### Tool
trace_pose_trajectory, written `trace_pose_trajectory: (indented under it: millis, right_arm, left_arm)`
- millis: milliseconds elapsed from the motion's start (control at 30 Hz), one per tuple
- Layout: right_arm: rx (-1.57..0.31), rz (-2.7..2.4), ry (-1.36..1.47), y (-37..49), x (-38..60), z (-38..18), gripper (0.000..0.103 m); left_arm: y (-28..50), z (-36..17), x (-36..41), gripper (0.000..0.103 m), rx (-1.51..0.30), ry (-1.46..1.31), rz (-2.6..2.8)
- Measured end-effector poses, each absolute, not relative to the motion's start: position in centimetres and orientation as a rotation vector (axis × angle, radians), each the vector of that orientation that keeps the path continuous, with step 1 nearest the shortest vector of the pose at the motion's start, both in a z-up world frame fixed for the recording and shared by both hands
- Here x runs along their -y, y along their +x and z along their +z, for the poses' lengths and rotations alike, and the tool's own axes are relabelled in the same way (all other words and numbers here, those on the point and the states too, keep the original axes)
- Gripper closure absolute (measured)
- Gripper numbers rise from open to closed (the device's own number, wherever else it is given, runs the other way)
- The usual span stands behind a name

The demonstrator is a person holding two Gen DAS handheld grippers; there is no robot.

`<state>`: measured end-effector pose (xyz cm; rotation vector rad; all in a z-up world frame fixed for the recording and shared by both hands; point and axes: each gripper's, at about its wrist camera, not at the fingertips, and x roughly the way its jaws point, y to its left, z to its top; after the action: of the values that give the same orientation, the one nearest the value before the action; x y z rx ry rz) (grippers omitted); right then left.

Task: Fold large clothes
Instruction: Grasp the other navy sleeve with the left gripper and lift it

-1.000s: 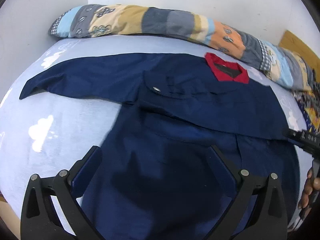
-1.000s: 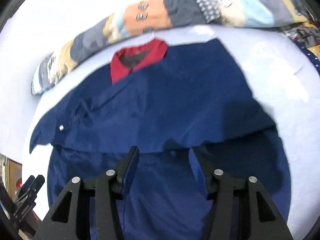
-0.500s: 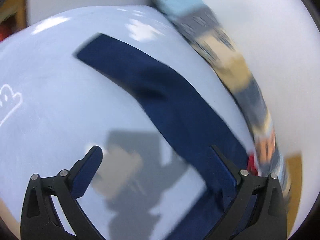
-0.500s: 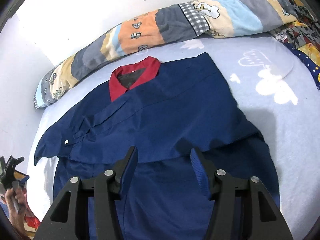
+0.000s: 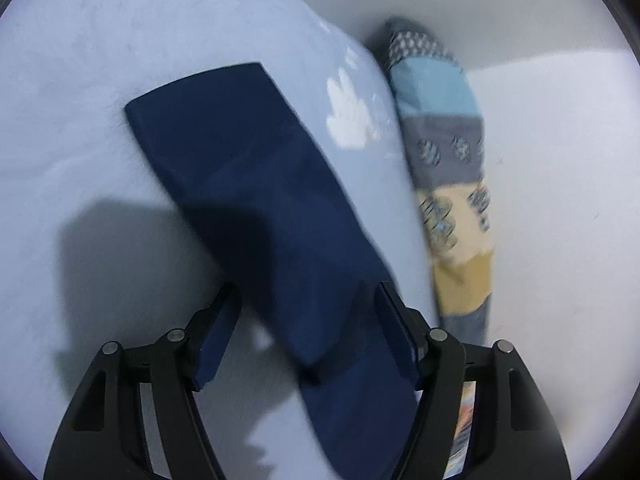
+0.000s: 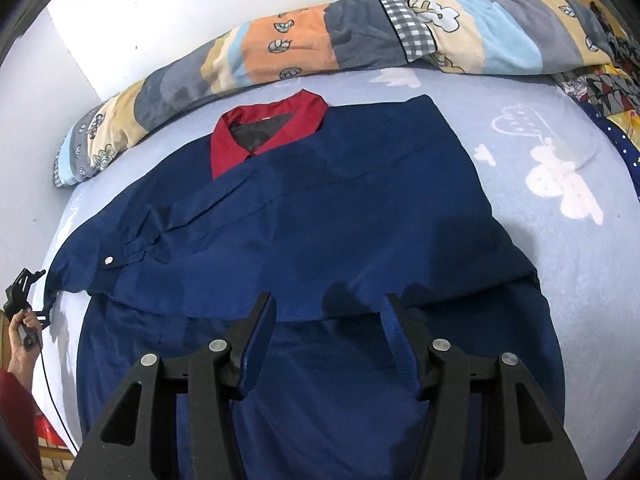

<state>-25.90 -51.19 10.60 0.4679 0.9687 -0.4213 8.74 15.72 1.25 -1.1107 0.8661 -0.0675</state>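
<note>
A large navy shirt (image 6: 320, 216) with a red collar (image 6: 264, 128) lies flat on a light blue bed sheet (image 6: 560, 240). One sleeve is folded across the chest, with a snap cuff (image 6: 108, 260) at the left. The other sleeve (image 5: 256, 200) stretches out over the sheet in the left wrist view. My left gripper (image 5: 308, 324) is open, its fingers either side of that sleeve, low over it. My right gripper (image 6: 328, 332) is open and empty above the shirt's lower half. The left gripper also shows at the far left of the right wrist view (image 6: 24, 300).
A rolled patchwork quilt (image 6: 360, 40) lies along the white wall behind the shirt; it also shows in the left wrist view (image 5: 448, 168). More patterned bedding (image 6: 608, 84) sits at the right. The sheet has white cloud prints (image 6: 560, 184).
My left gripper has swung from over the shirt's body to the outstretched sleeve at the left and narrowed its opening. My right gripper has stayed over the lower shirt.
</note>
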Motion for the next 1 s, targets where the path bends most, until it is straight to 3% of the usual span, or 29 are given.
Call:
trace_pose_trajectory:
  millis: [100,167,200,433,700,1000]
  right_arm:
    - [-0.967,-0.424,0.458,-25.8,51.2,10.5,0.046]
    - [-0.946,-0.430,0.455,-25.9,51.3,10.7,0.046]
    - [-0.940,-0.432,0.451,-25.9,51.3,10.8,0.046]
    - [-0.891,-0.461,0.476,-26.5,52.2,11.5,0.046]
    - [-0.779,-0.494,0.524,-28.1,53.6,14.2,0.046]
    - [-0.657,-0.532,0.551,-30.5,55.3,16.8,0.046]
  left_arm:
    - [9.7,0.6,-16.4,0.040,-0.767,-1.186,-0.106]
    - [9.8,0.7,-16.9,0.086,-0.732,-1.180,-0.076]
    - [10.2,0.8,-17.1,0.100,-0.731,-1.176,-0.072]
    - [10.8,5.7,-15.2,0.100,-0.711,-0.983,-0.110]
    - [8.8,15.6,-10.5,0.100,-0.653,-0.808,-0.246]
    - [3.7,27.0,2.8,0.100,-0.630,-0.621,-0.483]
